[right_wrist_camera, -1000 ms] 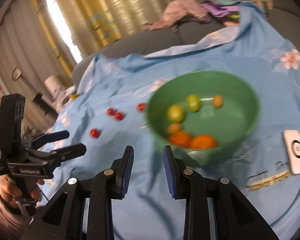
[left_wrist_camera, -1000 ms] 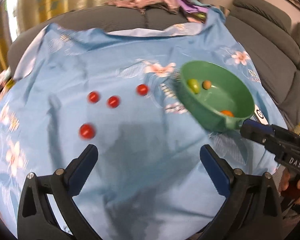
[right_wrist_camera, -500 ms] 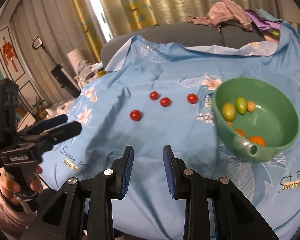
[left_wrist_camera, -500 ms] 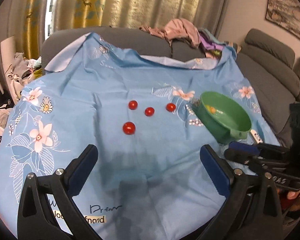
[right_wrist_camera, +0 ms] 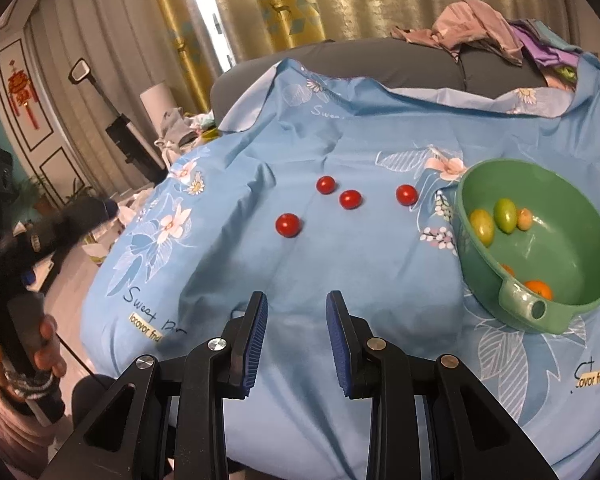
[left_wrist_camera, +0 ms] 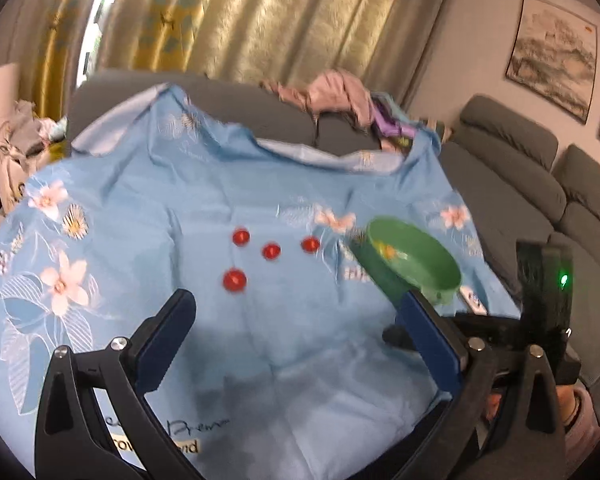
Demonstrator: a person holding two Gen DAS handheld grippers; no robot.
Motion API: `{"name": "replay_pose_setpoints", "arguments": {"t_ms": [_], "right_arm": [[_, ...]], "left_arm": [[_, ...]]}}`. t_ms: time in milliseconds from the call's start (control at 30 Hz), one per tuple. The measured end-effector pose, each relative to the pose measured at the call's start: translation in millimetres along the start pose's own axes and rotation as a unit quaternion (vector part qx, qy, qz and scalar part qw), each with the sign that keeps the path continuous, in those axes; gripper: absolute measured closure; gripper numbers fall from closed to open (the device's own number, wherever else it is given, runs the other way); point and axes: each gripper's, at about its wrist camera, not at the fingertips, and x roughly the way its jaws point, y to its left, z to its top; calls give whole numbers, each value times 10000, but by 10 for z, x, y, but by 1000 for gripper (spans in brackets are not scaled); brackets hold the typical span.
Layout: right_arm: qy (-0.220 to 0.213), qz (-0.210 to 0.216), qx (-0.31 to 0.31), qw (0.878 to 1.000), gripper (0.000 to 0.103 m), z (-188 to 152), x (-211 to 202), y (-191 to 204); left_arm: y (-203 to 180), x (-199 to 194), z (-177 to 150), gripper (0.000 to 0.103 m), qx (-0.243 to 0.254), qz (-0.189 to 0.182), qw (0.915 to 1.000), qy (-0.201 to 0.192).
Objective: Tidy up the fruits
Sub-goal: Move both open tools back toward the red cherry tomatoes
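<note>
Several red cherry tomatoes lie on the blue flowered cloth (right_wrist_camera: 380, 264); the nearest tomato (right_wrist_camera: 287, 225) also shows in the left wrist view (left_wrist_camera: 234, 279). A green bowl (right_wrist_camera: 572, 312) at the right holds green, yellow and orange fruits; it also shows in the left wrist view (left_wrist_camera: 440, 276). My left gripper (left_wrist_camera: 296, 320) is wide open and empty, back from the tomatoes. My right gripper (right_wrist_camera: 296, 316) has its jaws a narrow gap apart with nothing between them, near the cloth's front edge.
A grey sofa (left_wrist_camera: 540, 184) runs behind and to the right of the table, with a pile of clothes (right_wrist_camera: 480, 28) on its back. A small white device (left_wrist_camera: 474, 300) lies beside the bowl. Clutter stands on the floor at the left (right_wrist_camera: 172, 128).
Both grippers have pulled back and up from the table, so the tomatoes and bowl look smaller and farther. Neither gripper's opening has changed.
</note>
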Motion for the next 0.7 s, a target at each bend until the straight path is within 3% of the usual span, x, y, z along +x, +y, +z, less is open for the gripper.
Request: {"name": "replay_pose_setpoints", "arguments": {"t_ms": [133, 300, 400, 500, 600, 700], "right_arm": [[33, 16, 68, 10000, 72, -10, 47, -44], [36, 2, 154, 9999, 72, 7, 83, -133], [2, 39, 211, 9998, 72, 26, 97, -187], [29, 59, 235, 9997, 72, 46, 160, -240], [83, 90, 286, 9995, 72, 70, 245, -293], [141, 99, 300, 9994, 72, 109, 331, -318]], "left_arm": [[41, 107, -53, 0, -204, -235, 9994, 178], [69, 90, -16, 0, -336, -506, 9981, -55], [126, 136, 22, 0, -485, -675, 9965, 1], [133, 250, 42, 0, -269, -350, 9985, 317], [150, 435, 20, 0, 90, 411, 9966, 704], [211, 579, -5, 1, 208, 678, 9936, 879]]}}
